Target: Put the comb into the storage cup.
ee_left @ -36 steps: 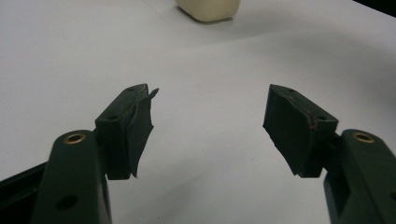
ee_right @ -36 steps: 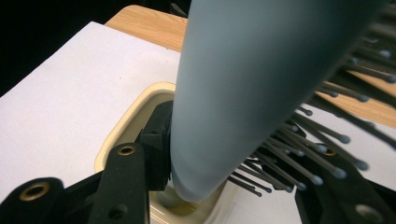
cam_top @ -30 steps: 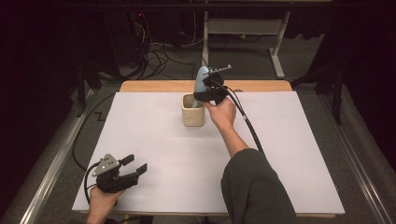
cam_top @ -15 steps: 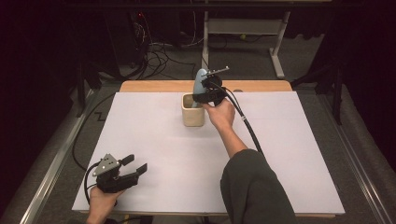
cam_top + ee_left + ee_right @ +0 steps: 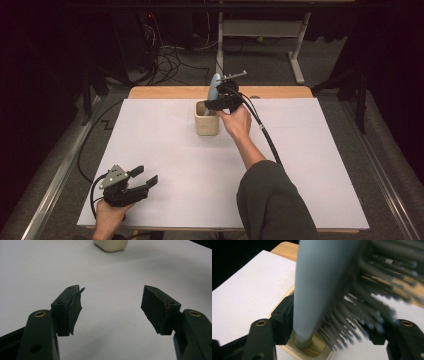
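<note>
**Hairbrush set handle-down into the holder; release in progress**

The pale blue hairbrush (image 5: 312,287) stands upright with its handle end inside the cream holder (image 5: 206,120), which sits on the far middle of the white worktop (image 5: 165,150), just in front of the bare wooden strip at the far edge. In the high view the brush head (image 5: 214,86) rises above the holder's rim. In the right gripper view the handle reaches down into the holder's mouth (image 5: 312,351), and the bristles fan out to the right, blurred.

The right tongs (image 5: 329,327) flank the brush just above the rim. Their jaws have just been opening: the left jaw lies against or very close to the handle, while the right one stands clear among the bristle tips, so the brush is between them but no longer pinched. The right hand (image 5: 236,121) sits just right of the holder.

The left tongs (image 5: 141,176) rest at the near left corner of the worktop, well apart from the holder, spread wide with nothing between them; the left gripper view shows bare worktop between the pads.

Step in hand, as judged: letting go after placement. The next move calls for a clean withdrawal of the right tongs without snagging the bristles or tipping the holder.
</note>
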The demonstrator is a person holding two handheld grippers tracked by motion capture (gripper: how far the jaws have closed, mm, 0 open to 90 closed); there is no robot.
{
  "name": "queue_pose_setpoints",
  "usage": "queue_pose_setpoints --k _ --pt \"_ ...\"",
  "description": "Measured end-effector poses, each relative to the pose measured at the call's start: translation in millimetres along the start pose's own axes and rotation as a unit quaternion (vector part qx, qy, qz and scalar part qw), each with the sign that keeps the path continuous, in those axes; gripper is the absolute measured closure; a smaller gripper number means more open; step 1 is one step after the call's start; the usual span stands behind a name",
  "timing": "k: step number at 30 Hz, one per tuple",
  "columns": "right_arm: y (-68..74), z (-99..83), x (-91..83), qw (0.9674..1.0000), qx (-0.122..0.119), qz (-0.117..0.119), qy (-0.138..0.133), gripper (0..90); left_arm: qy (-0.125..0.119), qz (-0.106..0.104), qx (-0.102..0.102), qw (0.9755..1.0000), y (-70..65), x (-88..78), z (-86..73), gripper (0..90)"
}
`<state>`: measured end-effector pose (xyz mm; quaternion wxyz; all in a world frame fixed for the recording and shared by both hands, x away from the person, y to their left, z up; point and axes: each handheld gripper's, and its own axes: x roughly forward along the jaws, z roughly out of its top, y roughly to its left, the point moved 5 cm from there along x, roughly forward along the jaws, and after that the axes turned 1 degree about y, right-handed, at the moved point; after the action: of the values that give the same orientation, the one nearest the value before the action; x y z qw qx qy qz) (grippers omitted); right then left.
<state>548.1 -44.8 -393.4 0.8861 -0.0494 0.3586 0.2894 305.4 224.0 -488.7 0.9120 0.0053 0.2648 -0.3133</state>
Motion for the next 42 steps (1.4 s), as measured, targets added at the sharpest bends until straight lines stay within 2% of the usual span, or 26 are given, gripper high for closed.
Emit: queue_pose_setpoints --k 6,13,20,28,37,42 --pt "-0.5 -2.7 0.5 1.0 -0.006 0.003 0.001 32.3 0.001 0.0 0.003 1.0 -0.3 0.1 0.1 32.9" --pt "-0.5 -7.3 -5.5 0.9999 -0.008 0.001 -0.01 32.8 0.002 0.001 0.004 1.0 -0.8 0.1 0.0 33.0" --pt "-0.6 -6.8 -16.4 0.9997 -0.021 -0.006 -0.015 32.4 0.002 0.002 0.005 1.0 -0.6 0.3 0.0 32.9" --pt "-1.5 -5.9 -28.1 0.9989 -0.031 -0.013 -0.032 32.0 0.003 0.002 0.004 1.0 -0.3 0.3 -0.1 32.9" --pt "-7.9 -11.2 -36.4 0.9988 -0.034 -0.02 -0.03 32.1 0.001 0.003 0.004 1.0 -0.3 0.5 0.0 32.9" --pt "-5.7 -12.6 -38.8 0.9987 -0.037 -0.018 -0.03 32.5 0.001 0.003 0.005 1.0 -0.2 0.0 0.0 32.9"
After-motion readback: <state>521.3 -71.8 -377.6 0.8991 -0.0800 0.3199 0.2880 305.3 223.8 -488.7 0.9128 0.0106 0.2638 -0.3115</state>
